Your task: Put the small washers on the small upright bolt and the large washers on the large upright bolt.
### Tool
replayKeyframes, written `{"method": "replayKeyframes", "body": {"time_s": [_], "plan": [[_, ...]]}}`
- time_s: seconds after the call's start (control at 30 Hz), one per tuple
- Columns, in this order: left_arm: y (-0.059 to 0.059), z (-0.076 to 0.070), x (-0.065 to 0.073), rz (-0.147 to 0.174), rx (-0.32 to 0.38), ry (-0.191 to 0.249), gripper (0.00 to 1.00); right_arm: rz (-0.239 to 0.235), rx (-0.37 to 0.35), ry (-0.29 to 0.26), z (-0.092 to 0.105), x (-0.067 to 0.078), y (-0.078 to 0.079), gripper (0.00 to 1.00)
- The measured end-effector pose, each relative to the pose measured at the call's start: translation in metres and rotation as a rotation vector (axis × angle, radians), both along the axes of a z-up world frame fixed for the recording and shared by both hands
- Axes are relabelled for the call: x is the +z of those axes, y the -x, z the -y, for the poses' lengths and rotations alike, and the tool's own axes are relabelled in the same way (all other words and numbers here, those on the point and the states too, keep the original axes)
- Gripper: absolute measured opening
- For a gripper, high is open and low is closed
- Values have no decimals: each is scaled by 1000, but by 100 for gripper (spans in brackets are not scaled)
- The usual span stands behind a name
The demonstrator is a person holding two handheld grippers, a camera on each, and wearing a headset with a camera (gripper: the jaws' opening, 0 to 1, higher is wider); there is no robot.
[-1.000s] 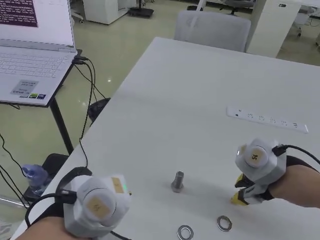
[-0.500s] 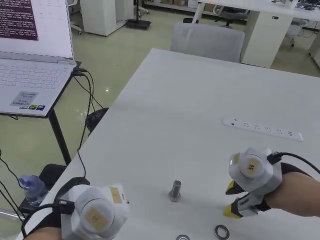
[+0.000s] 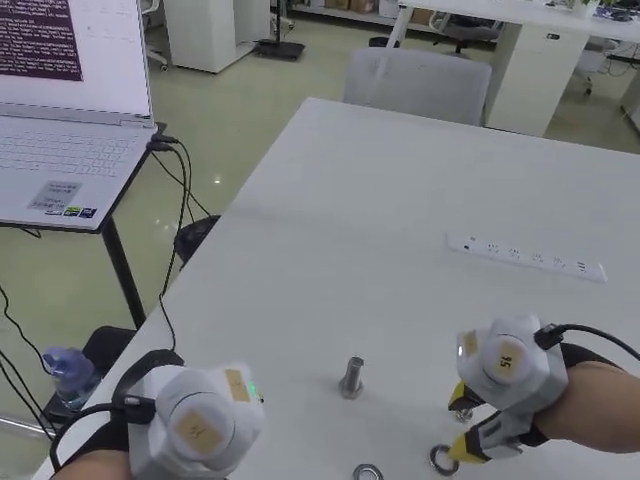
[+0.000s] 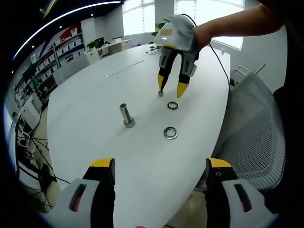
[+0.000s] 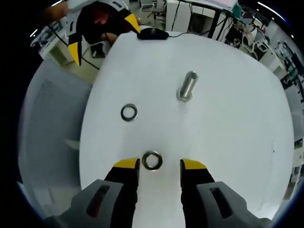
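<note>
Right gripper [image 5: 159, 165] bottom centre of its view, jaws parted either side of a washer [image 5: 152, 160] flat on the table [image 5: 228, 142], second washer [image 5: 129, 112] left of centre, bolt [image 5: 186, 86] upright above centre, left gripper [image 4: 160, 164] spread wide, empty

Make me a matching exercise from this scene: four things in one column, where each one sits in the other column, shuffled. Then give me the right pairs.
1. silver steel upright bolt
2. silver ring washer nearest the right gripper
3. long white power strip
4. open white laptop

A. on a black stand beside the white table
B. flat on the table, between open yellow-tipped jaws
C. standing on its hex head, mid-table
D. lying toward the table's far side

Pairs: 1-C, 2-B, 3-D, 4-A
</note>
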State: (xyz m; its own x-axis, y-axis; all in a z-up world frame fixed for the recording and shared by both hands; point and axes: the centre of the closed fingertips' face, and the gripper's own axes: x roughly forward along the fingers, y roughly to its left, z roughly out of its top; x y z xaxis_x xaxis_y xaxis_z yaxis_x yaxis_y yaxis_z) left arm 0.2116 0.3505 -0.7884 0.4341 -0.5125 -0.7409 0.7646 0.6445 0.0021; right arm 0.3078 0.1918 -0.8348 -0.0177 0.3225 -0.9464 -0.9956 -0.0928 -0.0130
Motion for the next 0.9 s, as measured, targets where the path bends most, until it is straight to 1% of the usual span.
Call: {"method": "replayKeyframes", "body": {"time_s": [0.13, 0.23, 0.27, 0.3, 0.33, 0.4, 0.47, 0.53, 0.63, 0.7, 0.9], "plan": [[0, 1, 0, -1, 0, 7, 78, -8, -2, 2, 1, -8, 5, 36], [-1, 2, 1, 1, 2, 15, 78, -8, -6, 9, 2, -15, 6, 36], [-2, 3, 2, 13, -3, 26, 78, -9, -6, 11, 3, -17, 6, 35], [-6, 7, 7, 53, -20, 51, 78, -10, -7, 13, 3, -19, 6, 35], [-6, 8, 10, 66, -17, 65, 78, -11, -8, 16, 4, -21, 7, 35], [-4, 8, 10, 45, -6, 68, 79, -13, -6, 25, 6, -26, 7, 35], [-4, 6, 7, 46, -12, 53, 78, -21, -13, 19, 6, -29, 7, 35], [-4, 5, 5, 37, -9, 48, 78, -20, -18, 24, 7, -33, 6, 35], [-4, 2, 4, 39, -6, 51, 78, -22, -19, 18, 5, -35, 7, 35], [-4, 2, 3, 29, 0, 54, 78, -19, -13, 29, 6, -38, 7, 34], [-7, 0, 3, 34, -1, 45, 78, -16, -7, 49, 9, -42, 7, 33]]}}
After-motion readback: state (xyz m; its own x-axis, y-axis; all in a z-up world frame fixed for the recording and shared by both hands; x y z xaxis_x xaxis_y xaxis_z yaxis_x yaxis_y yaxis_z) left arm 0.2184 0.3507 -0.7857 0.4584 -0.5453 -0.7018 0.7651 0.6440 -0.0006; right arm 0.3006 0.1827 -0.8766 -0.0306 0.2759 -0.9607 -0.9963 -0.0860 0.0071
